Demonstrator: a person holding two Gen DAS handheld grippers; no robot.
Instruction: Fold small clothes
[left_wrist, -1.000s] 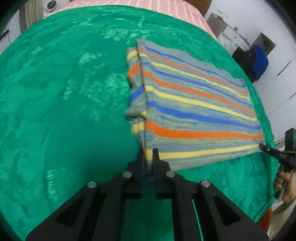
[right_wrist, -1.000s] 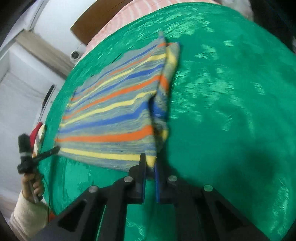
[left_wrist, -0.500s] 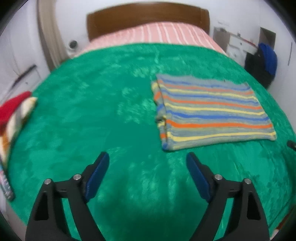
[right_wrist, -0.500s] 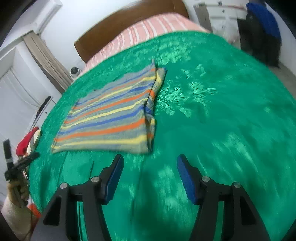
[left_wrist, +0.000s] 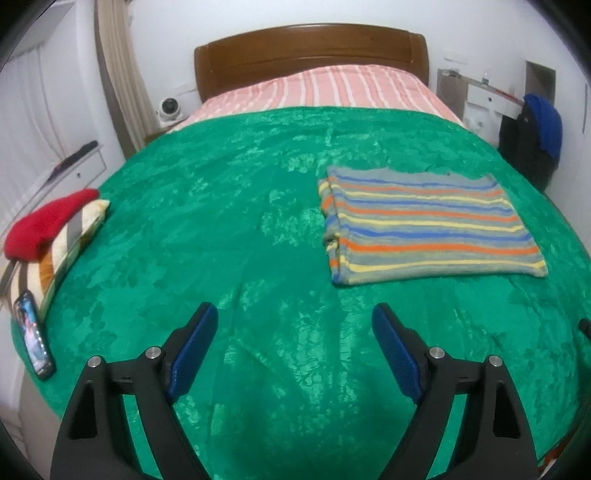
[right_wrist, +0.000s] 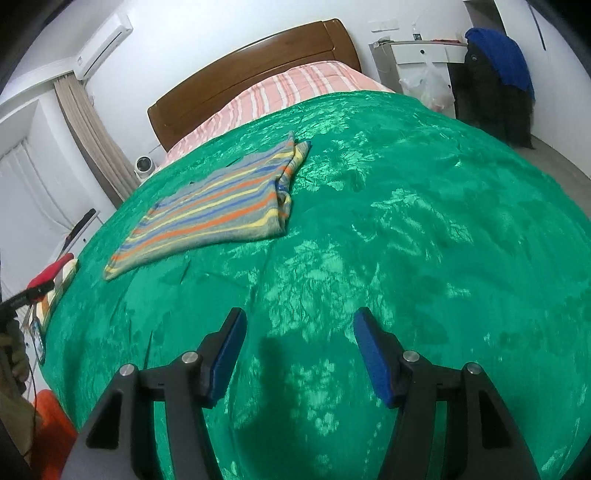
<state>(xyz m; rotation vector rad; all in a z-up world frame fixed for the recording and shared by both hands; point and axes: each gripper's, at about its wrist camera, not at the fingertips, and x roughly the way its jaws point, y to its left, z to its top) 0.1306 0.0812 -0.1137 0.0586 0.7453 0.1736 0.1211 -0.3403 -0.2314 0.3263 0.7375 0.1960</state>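
A folded garment (left_wrist: 424, 229) with grey, blue, orange and yellow stripes lies flat on the green blanket (left_wrist: 221, 221), right of centre in the left wrist view. In the right wrist view the same striped garment (right_wrist: 214, 206) lies upper left on the blanket (right_wrist: 406, 240). My left gripper (left_wrist: 295, 317) is open over bare blanket, well short of the garment's near left corner. My right gripper (right_wrist: 301, 319) is also open and holds nothing, a good way back from the garment's near right corner. Blue pads line both pairs of fingers.
A red cloth on a striped cushion (left_wrist: 48, 221) and a phone (left_wrist: 33, 338) sit at the bed's left edge. The wooden headboard (left_wrist: 310, 51) and a pink striped cover lie beyond. Dark and blue clothes (right_wrist: 495, 74) hang at the right. A hand (right_wrist: 14, 350) shows at far left.
Both grippers were shut on the garment's near corners. They have let go, opened wide and drawn back and tilted up. The garment now lies folded on the blanket.
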